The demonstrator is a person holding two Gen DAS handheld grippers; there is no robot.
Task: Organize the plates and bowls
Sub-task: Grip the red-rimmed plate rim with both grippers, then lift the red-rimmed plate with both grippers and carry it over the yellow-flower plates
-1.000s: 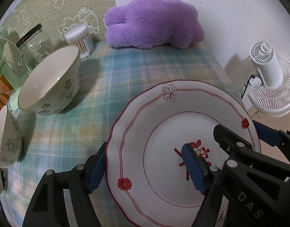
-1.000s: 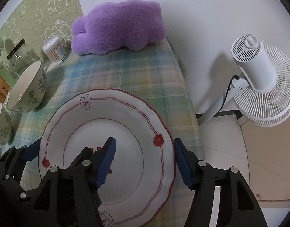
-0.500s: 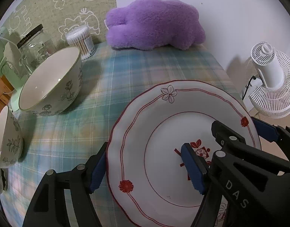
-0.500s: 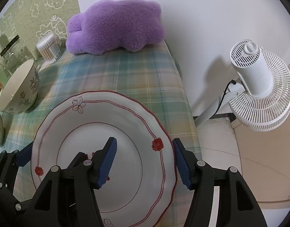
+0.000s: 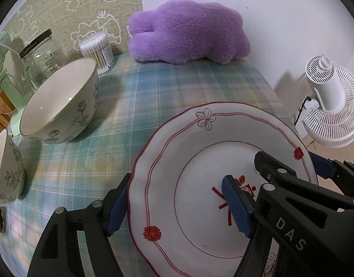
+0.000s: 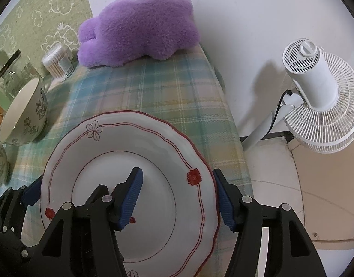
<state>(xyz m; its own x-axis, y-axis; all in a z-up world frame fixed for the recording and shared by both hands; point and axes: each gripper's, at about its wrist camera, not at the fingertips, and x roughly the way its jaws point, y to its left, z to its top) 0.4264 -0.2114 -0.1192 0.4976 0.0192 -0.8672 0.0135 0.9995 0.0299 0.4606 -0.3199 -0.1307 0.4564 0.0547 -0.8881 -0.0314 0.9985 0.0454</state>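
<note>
A white plate point(image 5: 200, 157) with red trim and red flowers hangs tilted over the checked tablecloth point(image 5: 177, 87), held between both grippers. My left gripper point(image 5: 175, 181) straddles its left rim, with one blue pad tucked behind the rim edge and the other over the centre motif. At the plate's point(image 6: 135, 138) right rim my right gripper point(image 6: 177, 172) sits likewise, outer pad against the edge, inner pad over the well. A large floral bowl point(image 5: 59, 101) stands to the left. A second floral bowl point(image 5: 6, 173) shows at the left edge.
A purple plush toy point(image 5: 188, 32) lies at the back of the table. A tub of cotton swabs point(image 5: 98, 50) and a glass jar point(image 5: 38, 62) stand at the back left. A white fan point(image 5: 331, 106) stands on the floor past the table's right edge.
</note>
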